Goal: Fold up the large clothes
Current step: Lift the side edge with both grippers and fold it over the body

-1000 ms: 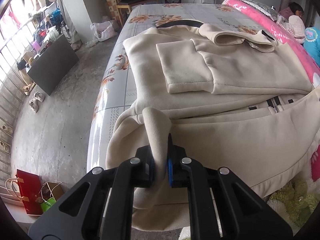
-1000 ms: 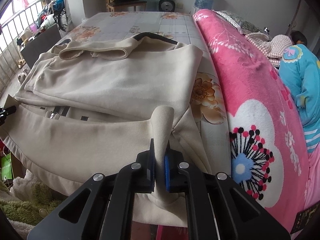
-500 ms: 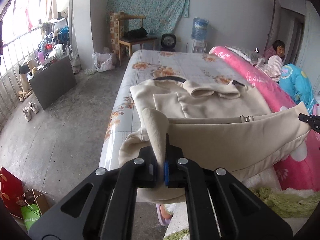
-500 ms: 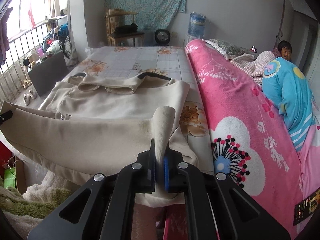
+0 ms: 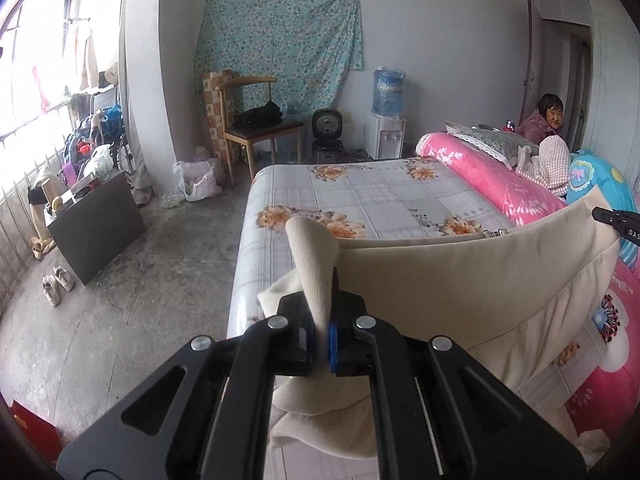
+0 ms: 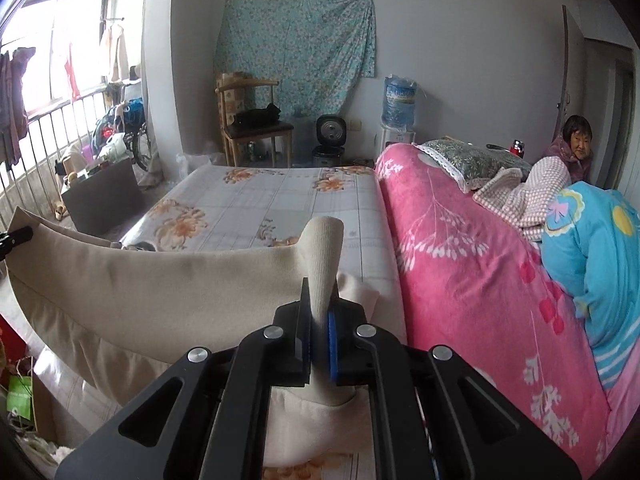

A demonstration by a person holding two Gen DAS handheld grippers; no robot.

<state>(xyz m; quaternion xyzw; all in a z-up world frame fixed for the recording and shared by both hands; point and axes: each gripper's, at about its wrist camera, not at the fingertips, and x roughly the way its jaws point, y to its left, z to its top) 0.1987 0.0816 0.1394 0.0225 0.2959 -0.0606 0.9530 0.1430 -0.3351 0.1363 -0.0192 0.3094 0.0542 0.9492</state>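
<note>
Cream garment stretched taut above the bed, hem pinched tight in left gripper and right gripper. Could slip from the narrow ribbed corners, or sag and crease mid-fold through uneven lowering. Floral sheet beneath, pink blanket alongside; chair, water dispenser, seated person beyond.
</note>
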